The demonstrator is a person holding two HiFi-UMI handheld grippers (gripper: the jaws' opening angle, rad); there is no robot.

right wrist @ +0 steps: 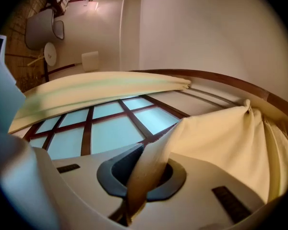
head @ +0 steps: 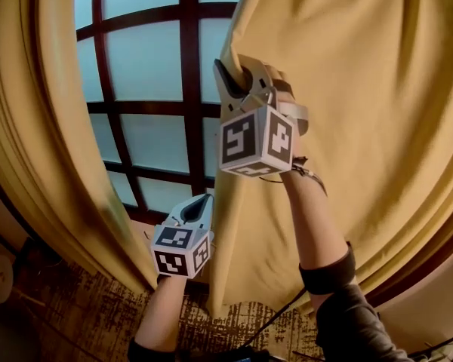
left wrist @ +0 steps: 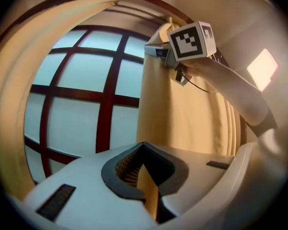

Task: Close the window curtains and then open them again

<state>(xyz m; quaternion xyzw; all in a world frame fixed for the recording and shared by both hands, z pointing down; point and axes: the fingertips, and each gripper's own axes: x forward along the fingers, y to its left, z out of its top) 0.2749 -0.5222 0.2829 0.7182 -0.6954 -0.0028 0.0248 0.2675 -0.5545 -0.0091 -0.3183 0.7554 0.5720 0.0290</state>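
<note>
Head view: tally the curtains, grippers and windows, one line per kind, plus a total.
Yellow fabric curtains: 2 (left curtain, right curtain)
White handheld grippers: 2 (left gripper, right gripper)
Dark red wooden-framed window: 1
Total: 5

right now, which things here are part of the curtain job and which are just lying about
Job: right curtain, left curtain, window, left gripper and right gripper, both with jaws shut on the right curtain's edge.
Lying about: chair, white disc.

Two curtains [head: 30, 142] [head: 377, 89], two grippers [head: 200, 204] [head: 232, 81], probably one window [head: 147, 59].
</note>
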